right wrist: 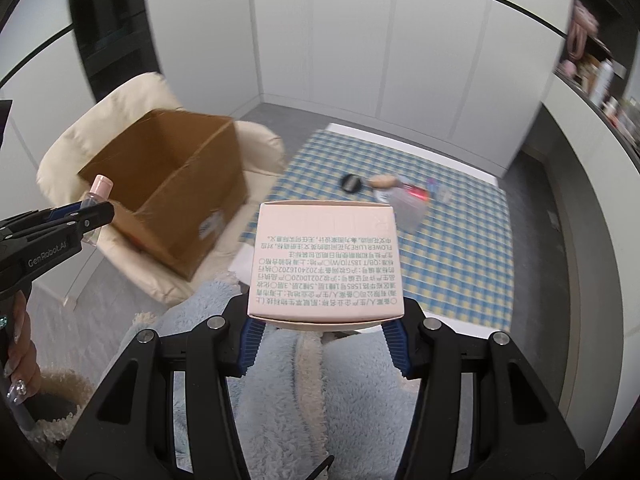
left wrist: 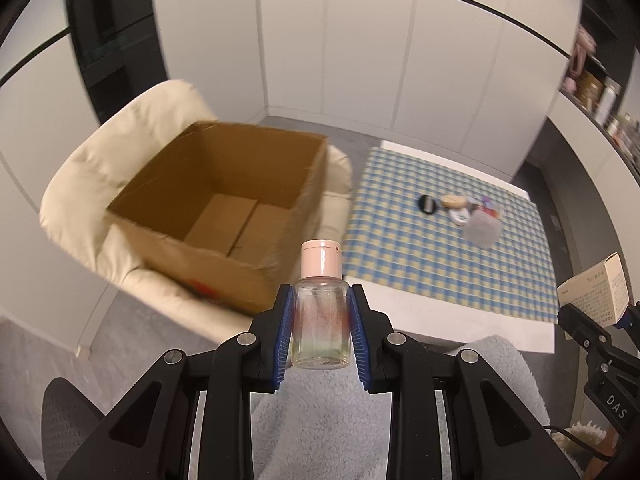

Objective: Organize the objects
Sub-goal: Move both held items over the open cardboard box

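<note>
Cream padding of an armchair filled the far left, and an open brown cardboard box sat on its seat, empty as far as its floor showed. Just right of the box, in the left wrist view, the left tongs were clamped on a small clear plastic bottle with a pink cap, the blue pads pressing its sides and the cap pointing away from the camera. Further right stood a low counter under a blue-and-yellow checked cloth, bearing a blurred cluster of small items, among them a black round disc and a clear container. At the right, the right tongs gripped a pale pink printed carton by its lower edges, held above a lap in light blue fleece.
</note>
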Demonstrator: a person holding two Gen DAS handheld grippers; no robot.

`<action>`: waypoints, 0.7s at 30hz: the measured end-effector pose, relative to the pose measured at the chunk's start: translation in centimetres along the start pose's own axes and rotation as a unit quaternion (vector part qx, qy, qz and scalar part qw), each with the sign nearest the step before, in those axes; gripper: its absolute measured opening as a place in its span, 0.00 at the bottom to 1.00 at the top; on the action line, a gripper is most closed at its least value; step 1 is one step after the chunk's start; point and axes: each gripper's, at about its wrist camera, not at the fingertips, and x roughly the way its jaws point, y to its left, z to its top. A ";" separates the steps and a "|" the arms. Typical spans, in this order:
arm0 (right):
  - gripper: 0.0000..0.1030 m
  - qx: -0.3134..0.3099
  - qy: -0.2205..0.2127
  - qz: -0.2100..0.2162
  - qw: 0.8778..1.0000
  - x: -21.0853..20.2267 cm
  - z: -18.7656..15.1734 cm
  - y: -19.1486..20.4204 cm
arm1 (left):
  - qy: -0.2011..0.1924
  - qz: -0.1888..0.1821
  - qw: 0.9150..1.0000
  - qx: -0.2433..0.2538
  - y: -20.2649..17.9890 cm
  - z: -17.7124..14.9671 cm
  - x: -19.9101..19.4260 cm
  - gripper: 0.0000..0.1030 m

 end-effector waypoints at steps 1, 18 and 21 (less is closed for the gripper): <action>0.52 -0.009 0.001 0.007 1.000 0.3 0.3 0.9 | 0.003 0.005 1.000 -0.007 0.7 -0.1 0.1 0.26; 0.52 -0.125 0.020 0.098 0.987 4.8 3.4 12.8 | 0.026 0.066 0.993 -0.092 10.4 -1.3 1.8 0.26; 0.52 -0.140 0.025 0.105 0.984 5.5 3.7 14.2 | 0.032 0.070 0.992 -0.100 11.3 -1.2 2.5 0.26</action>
